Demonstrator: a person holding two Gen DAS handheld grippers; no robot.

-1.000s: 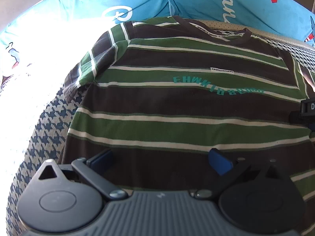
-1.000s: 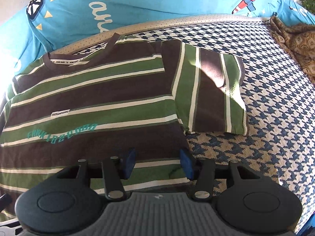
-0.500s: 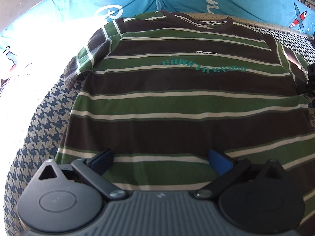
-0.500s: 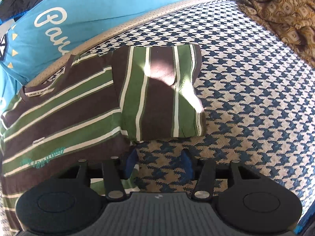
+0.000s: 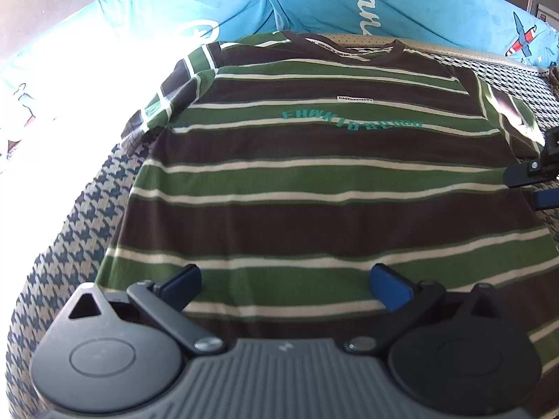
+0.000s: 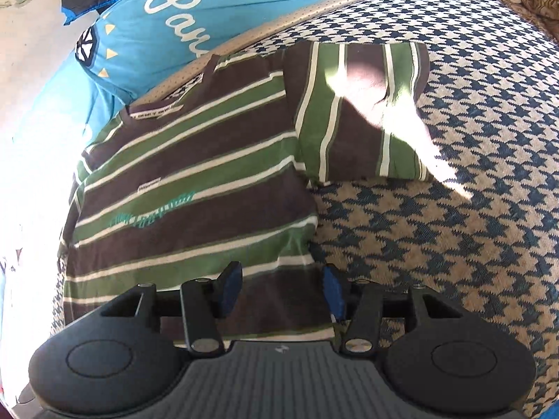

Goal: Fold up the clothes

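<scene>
Barely started, by my read: the striped shirt (image 5: 314,181) lies flat and face up on the houndstooth bed cover (image 6: 454,227), collar toward the blue pillows (image 5: 401,3), both sleeves out, no fold made yet. My left gripper (image 5: 286,284) hangs spread wide over the hem, holding nothing; my right gripper (image 6: 281,284) is spread too, straddling the shirt's side edge near the bottom corner. Brown-green-white stripes, teal chest print, mostly smooth.

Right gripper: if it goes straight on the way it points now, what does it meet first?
Probably the side edge of the striped T-shirt, lying between the open right gripper fingers; depth is unclear.
</scene>
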